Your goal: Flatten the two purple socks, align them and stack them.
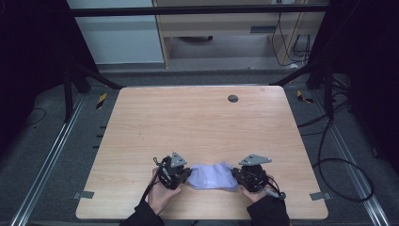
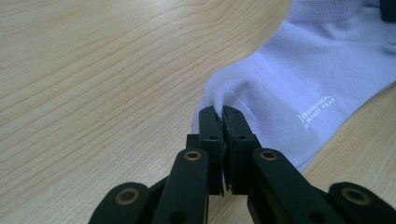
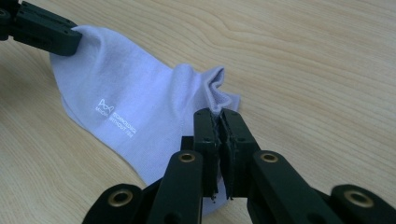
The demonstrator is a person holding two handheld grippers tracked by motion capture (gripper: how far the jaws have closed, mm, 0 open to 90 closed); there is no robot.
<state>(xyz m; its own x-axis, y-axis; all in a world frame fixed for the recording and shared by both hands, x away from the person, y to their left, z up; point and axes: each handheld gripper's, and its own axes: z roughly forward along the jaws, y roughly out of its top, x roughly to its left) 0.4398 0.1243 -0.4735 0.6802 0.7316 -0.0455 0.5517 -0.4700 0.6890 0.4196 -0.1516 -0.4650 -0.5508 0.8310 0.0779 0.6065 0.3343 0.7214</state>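
A pale lilac sock (image 1: 212,176) with small white lettering lies flat near the front edge of the wooden table (image 1: 197,122), stretched between my two grippers. My left gripper (image 1: 186,175) is shut on the sock's rounded end; its own view shows the fabric (image 2: 299,79) pinched between the black jaws at the gripper's tip (image 2: 221,111). At the opposite end my right gripper (image 1: 235,177) is shut on the ribbed cuff, and the sock (image 3: 126,112) bunches up at its closed tip (image 3: 218,114). The left gripper's jaws (image 3: 42,30) hold the far end in the right gripper view.
A round grey grommet (image 1: 232,98) sits in the table near its far edge. Metal rails, black frame legs and loose cables run along the floor on both sides. A person's hands and dark sleeves come in at the table's front edge.
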